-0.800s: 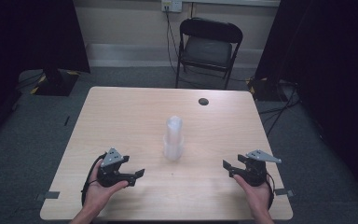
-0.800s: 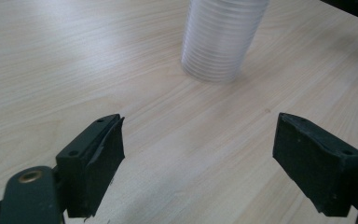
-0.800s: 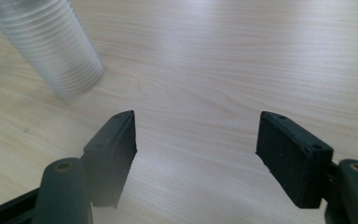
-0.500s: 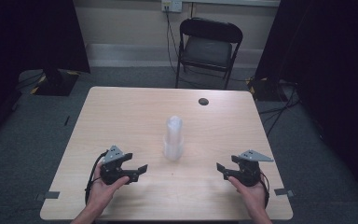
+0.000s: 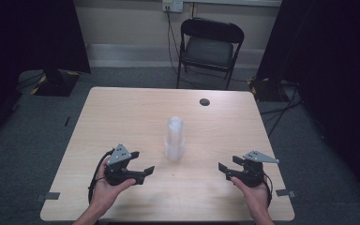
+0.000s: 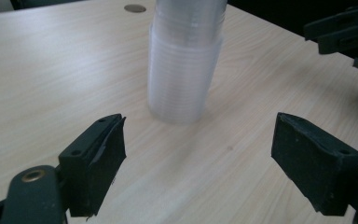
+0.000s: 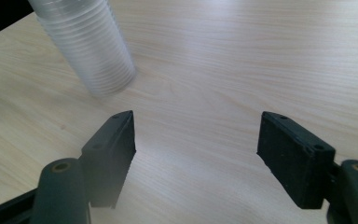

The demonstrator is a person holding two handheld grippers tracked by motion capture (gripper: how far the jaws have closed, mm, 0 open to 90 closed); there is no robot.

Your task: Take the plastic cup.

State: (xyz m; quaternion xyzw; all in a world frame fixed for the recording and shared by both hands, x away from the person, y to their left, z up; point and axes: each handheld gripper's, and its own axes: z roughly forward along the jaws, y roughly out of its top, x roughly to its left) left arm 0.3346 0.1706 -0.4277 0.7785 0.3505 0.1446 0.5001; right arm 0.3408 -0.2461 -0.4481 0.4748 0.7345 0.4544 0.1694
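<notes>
While upright mid-table, cup stack (image 5: 174, 139) stands between left hand-held gripper (image 5: 143, 171), right hand-held gripper (image 5: 223, 168), both released, apart.

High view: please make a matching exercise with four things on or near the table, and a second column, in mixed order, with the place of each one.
Things:
1. stack of clear cups
2. left gripper
3. right gripper
4. folding chair

Places:
A. beyond the far edge of the table
B. near edge, at the right of the stack
C. upright at the middle of the table
D. near edge, at the left of the stack

Pairs: 1-C, 2-D, 3-B, 4-A
</notes>
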